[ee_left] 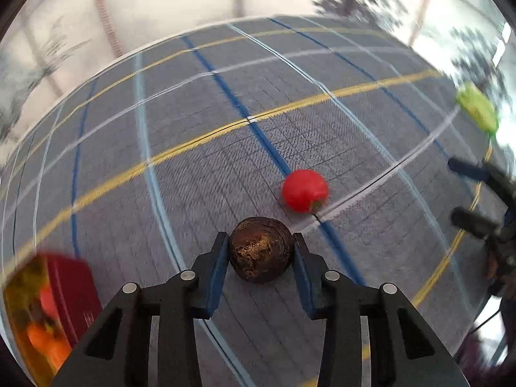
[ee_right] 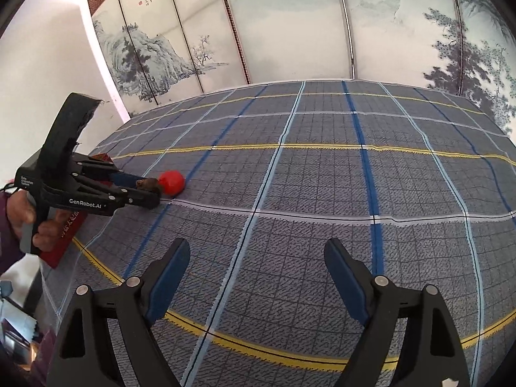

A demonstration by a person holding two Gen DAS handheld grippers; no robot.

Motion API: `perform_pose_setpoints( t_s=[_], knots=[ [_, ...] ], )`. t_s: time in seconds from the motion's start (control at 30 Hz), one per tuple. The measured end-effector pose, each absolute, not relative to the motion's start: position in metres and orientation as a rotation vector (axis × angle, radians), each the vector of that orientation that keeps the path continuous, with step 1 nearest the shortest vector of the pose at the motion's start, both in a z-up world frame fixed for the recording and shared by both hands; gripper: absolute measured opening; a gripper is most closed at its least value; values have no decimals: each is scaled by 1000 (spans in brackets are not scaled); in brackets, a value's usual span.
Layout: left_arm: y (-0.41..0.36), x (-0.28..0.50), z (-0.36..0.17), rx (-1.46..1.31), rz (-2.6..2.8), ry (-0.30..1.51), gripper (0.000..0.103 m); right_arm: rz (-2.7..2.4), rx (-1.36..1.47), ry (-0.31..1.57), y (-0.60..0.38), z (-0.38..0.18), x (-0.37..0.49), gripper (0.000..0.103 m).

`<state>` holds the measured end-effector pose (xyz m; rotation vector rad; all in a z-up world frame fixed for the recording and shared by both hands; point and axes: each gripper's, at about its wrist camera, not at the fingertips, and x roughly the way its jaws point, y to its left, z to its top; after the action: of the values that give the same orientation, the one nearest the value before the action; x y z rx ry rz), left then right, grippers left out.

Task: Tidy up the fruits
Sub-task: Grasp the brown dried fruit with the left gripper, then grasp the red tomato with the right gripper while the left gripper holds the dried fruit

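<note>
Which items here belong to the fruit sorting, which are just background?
Job: round brown fruit in left gripper; round red fruit; yellow-green fruit; red box holding fruits; open right gripper.
Background: plaid grey tablecloth; painted landscape screen.

Left cam sits low, right behind the left gripper [ee_left: 260, 251], v. close to the checked cloth [ee_left: 200, 103], looking along it to the wall. Right cam is higher and further back, facing the painted screen [ee_right: 290, 25]. Both see the red fruit [ee_left: 304, 190] and brown fruit [ee_left: 261, 254]. Each cam sees the other gripper at its edge.
</note>
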<state>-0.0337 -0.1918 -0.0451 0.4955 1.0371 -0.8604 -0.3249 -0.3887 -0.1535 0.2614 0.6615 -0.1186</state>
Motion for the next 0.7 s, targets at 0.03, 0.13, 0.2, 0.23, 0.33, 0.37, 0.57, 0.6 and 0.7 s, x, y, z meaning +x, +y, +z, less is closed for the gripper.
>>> perform_pose_setpoints(
  t_s=[0.03,0.13,0.2,0.23,0.33,0.37,0.57,0.6,0.7],
  knots=[
    [-186,-39,-41,458,-846,1042,39,-117,262,663,-389,-154,-325,83],
    [-164,-66,-24,368,-802,1026,39,-122,259,668,-389,-154,-324,83],
    [-152,-80,-15,330,-787,1023,39,-130,253,673,-388,-154,-323,83],
    [-147,-88,-10,318,-776,1017,39,-132,247,676,-388,-154,-322,83],
    [-131,-107,7,291,-765,989,39,-77,210,695,-378,-152,-315,83],
    [-124,-112,13,283,-763,977,39,-38,210,696,-373,-149,-311,83],
    [-99,-129,34,269,-726,947,39,110,139,698,-335,-137,-260,80],
    [-94,-131,37,268,-715,939,39,124,142,707,-333,-138,-251,80],
    [-78,-136,48,258,-692,914,39,133,125,731,-322,-142,-220,80]
  ],
)
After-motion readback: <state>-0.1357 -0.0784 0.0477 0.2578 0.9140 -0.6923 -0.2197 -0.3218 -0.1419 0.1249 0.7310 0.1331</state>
